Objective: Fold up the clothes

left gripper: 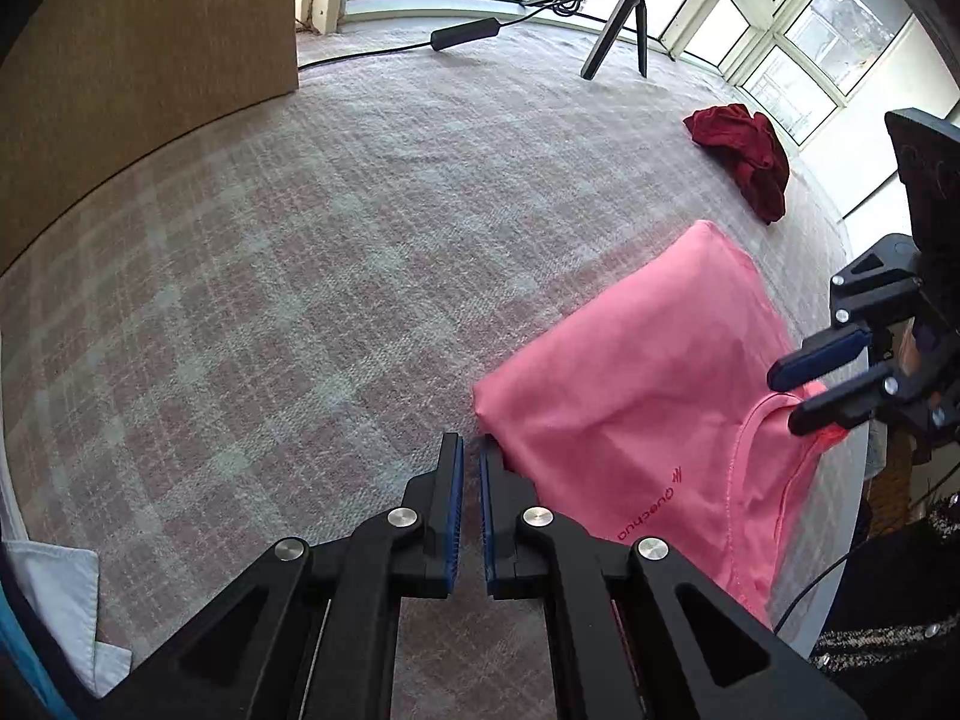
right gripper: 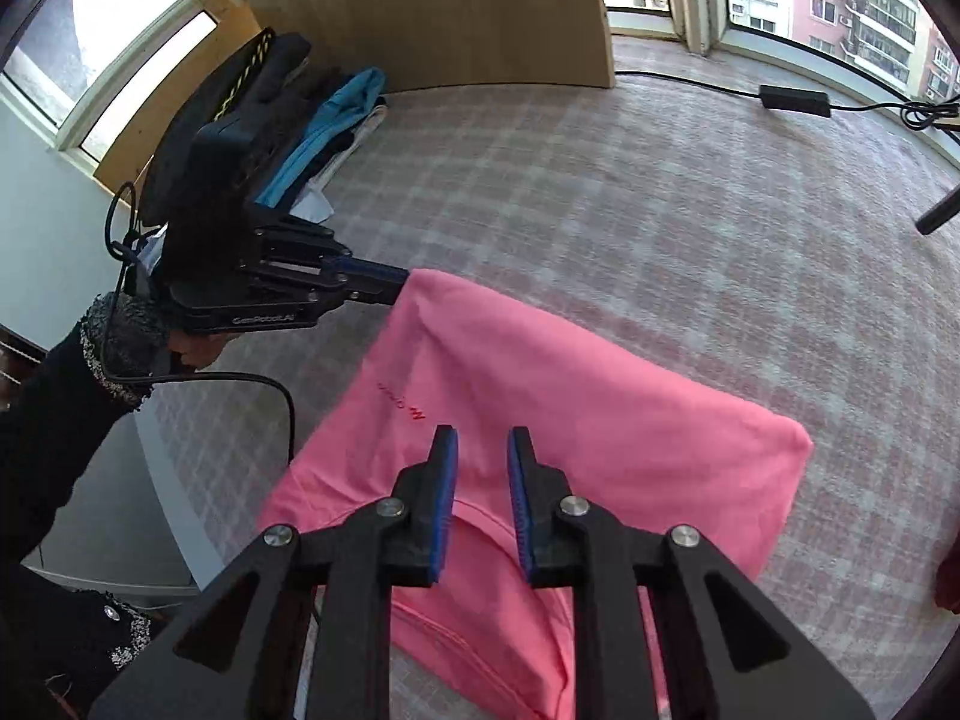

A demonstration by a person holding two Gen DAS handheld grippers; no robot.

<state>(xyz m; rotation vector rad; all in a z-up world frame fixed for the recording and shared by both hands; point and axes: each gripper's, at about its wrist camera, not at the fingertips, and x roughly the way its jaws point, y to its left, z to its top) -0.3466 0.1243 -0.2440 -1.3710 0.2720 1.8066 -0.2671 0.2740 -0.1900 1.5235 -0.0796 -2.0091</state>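
Parted jaws of the right gripper (right gripper: 482, 444) hover over the folded pink cotton T-shirt (right gripper: 576, 450), while the left gripper (left gripper: 471, 447), jaws nearly together beside its corner, may snag and undo the fold.

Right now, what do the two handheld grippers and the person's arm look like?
Both the left gripper and right gripper are black plastic with blue ribbed pads and silver bolts. The left bears GenRobot.AI lettering and a black cable. The sleeve is black with tweed trim.

Carpeted apartment room (left gripper: 270, 300); bay windows (left gripper: 810, 30)
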